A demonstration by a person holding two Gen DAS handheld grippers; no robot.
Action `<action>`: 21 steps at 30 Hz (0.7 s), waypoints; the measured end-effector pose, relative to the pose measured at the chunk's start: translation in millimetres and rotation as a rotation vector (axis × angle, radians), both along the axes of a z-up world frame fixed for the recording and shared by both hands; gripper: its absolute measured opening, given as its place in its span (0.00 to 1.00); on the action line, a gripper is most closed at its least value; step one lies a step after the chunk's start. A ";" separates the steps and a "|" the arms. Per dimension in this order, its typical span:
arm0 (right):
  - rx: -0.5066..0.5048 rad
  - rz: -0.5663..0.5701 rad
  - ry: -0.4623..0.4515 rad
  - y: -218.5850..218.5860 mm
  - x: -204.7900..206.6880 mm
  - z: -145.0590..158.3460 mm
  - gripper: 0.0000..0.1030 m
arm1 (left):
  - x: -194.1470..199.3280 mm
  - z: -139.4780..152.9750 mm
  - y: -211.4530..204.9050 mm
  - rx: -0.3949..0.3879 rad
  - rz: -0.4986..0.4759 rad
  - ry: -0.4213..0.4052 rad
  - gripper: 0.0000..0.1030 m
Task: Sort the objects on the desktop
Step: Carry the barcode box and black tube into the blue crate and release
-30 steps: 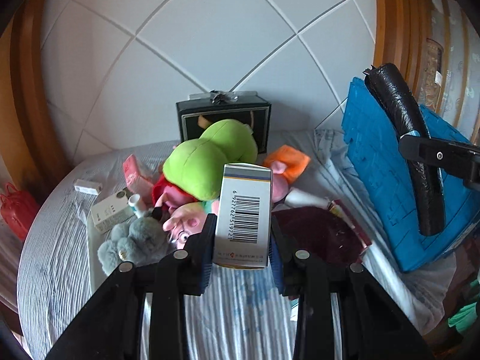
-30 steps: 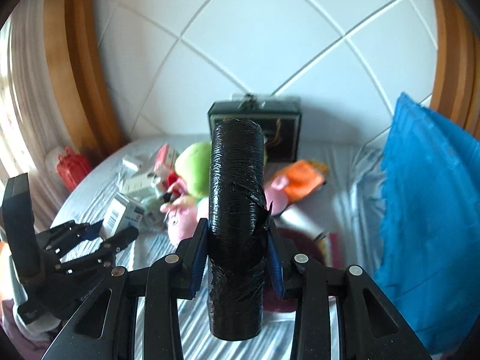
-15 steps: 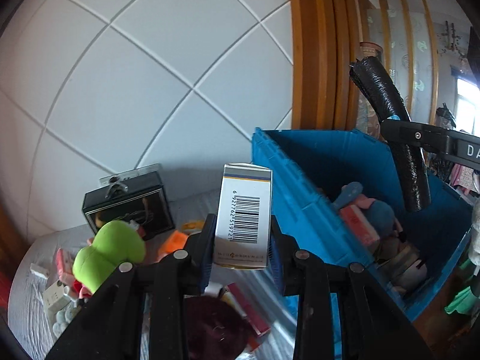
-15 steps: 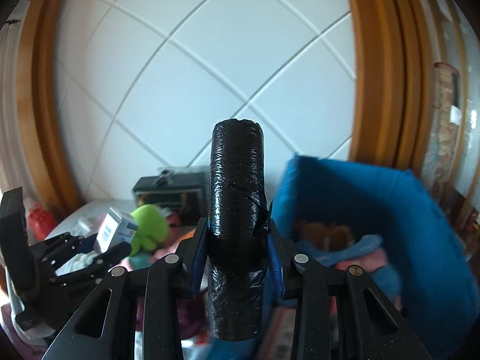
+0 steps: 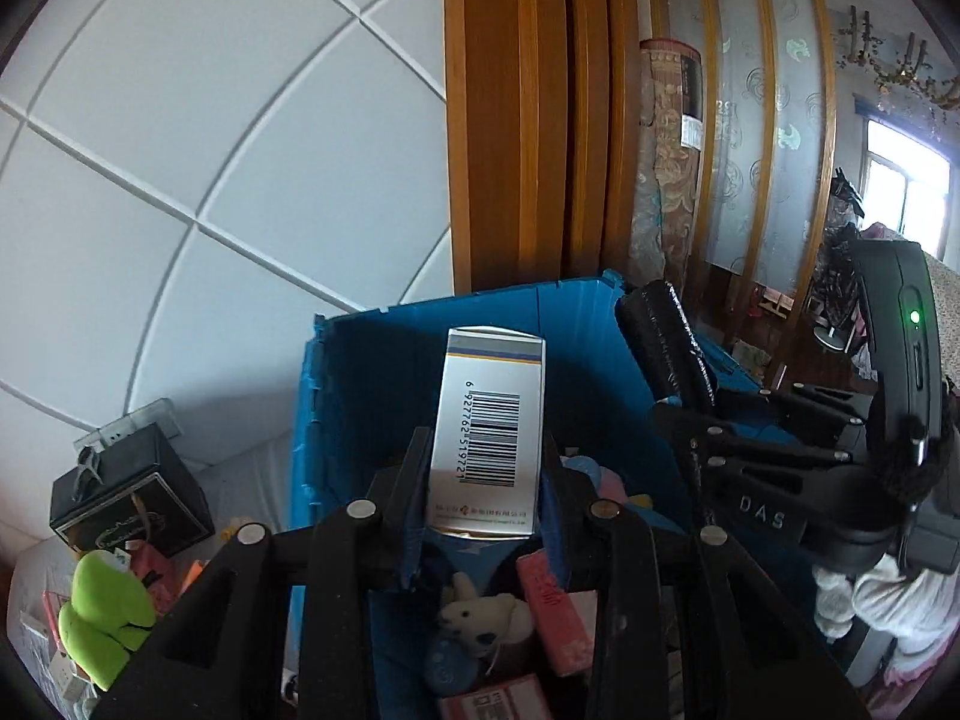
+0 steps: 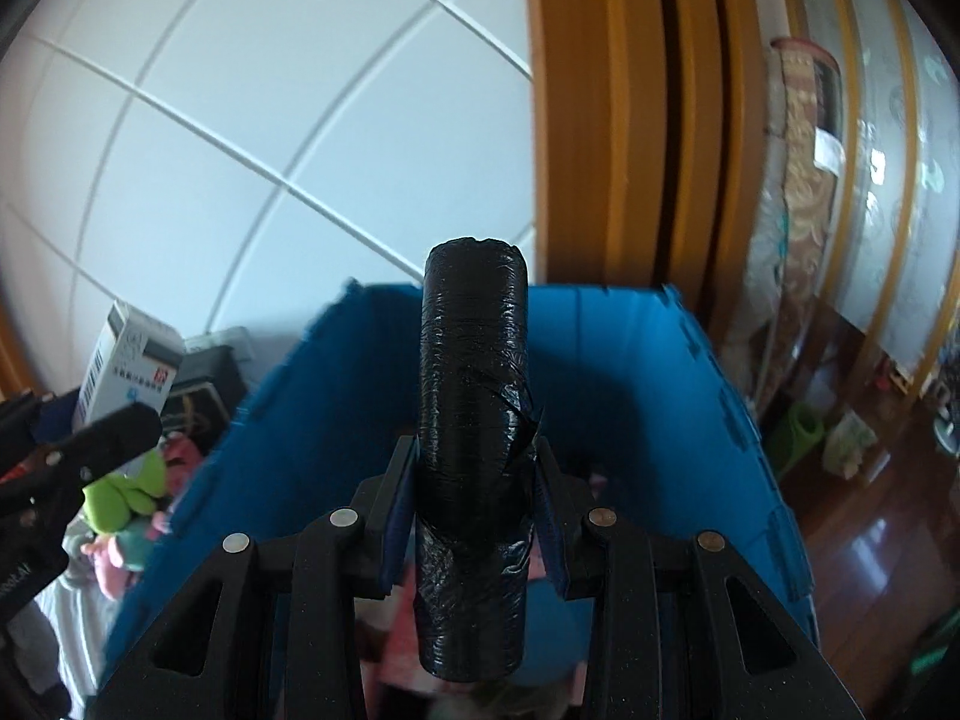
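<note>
My left gripper (image 5: 483, 483) is shut on a white box with a barcode (image 5: 489, 420), held upright above the open blue crate (image 5: 360, 396). In the right wrist view my right gripper (image 6: 474, 480) is shut on a black roll of plastic bags (image 6: 474, 420), also over the blue crate (image 6: 630, 360). The left wrist view shows the black roll (image 5: 663, 345) and the right gripper at the right, over the crate's far corner. From the right wrist camera, the white box (image 6: 129, 369) appears at the left edge.
Inside the crate lie a small white plush (image 5: 486, 615), a pink box (image 5: 552, 612) and other items. On the table at the left stand a green plush (image 5: 105, 612) and a black gift box (image 5: 129, 492). A white tiled wall and wooden frame rise behind.
Both grippers swung from over the cluttered table rightward and upward to above the blue crate, carrying the box and the roll. The grips look unchanged.
</note>
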State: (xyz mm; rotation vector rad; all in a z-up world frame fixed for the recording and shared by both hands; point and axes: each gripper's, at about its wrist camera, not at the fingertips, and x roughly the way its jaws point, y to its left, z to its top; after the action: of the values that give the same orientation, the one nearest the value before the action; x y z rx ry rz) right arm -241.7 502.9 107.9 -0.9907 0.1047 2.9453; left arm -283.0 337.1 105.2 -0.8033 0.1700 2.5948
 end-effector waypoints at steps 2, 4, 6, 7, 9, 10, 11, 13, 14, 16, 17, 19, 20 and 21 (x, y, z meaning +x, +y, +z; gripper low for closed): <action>-0.029 -0.014 -0.046 13.6 -16.6 -18.0 0.34 | -26.9 -16.9 17.1 0.003 0.008 -0.073 0.30; -0.062 -0.025 -0.088 26.1 -34.5 -28.6 0.34 | -52.9 -31.9 35.7 -0.012 0.012 -0.134 0.30; 0.000 -0.057 -0.112 32.6 -54.1 -35.7 0.34 | -71.9 -45.2 51.6 -0.051 0.024 -0.161 0.30; 0.079 -0.084 -0.115 32.1 -62.2 -37.9 0.34 | -80.4 -50.4 59.8 -0.072 0.029 -0.164 0.30; 0.137 -0.100 -0.110 32.8 -71.1 -40.8 0.34 | -94.4 -61.3 71.2 -0.107 0.037 -0.165 0.30; 0.139 -0.103 -0.112 35.7 -74.5 -43.9 0.34 | -98.9 -66.9 73.0 -0.111 0.039 -0.162 0.30; 0.132 -0.114 -0.121 40.2 -77.4 -47.4 0.34 | -102.6 -74.7 74.9 -0.122 0.046 -0.151 0.30; 0.115 -0.141 -0.140 47.9 -78.5 -53.0 0.34 | -102.7 -90.1 74.1 -0.181 0.065 -0.145 0.30; 0.107 -0.160 -0.153 50.1 -78.0 -56.6 0.34 | -103.4 -96.7 75.6 -0.211 0.076 -0.170 0.30; 0.104 -0.172 -0.171 52.2 -77.9 -62.9 0.34 | -102.8 -105.0 74.6 -0.195 0.081 -0.218 0.30; 0.124 -0.180 -0.177 52.1 -78.3 -66.5 0.34 | -101.7 -107.0 75.8 -0.188 0.066 -0.237 0.30; 0.173 -0.189 -0.185 48.8 -79.1 -71.3 0.34 | -97.7 -106.0 78.1 -0.201 0.052 -0.218 0.31; 0.184 -0.191 -0.188 48.7 -80.5 -74.3 0.34 | -94.7 -103.9 79.8 -0.214 0.052 -0.191 0.31; 0.188 -0.193 -0.192 49.1 -81.8 -75.4 0.34 | -92.2 -102.6 81.2 -0.224 0.050 -0.170 0.31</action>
State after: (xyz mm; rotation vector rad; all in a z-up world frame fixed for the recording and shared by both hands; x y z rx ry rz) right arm -323.6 552.0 32.5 -1.1560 -0.0760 2.6159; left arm -375.2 418.3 2.5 -1.1154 0.4002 2.5682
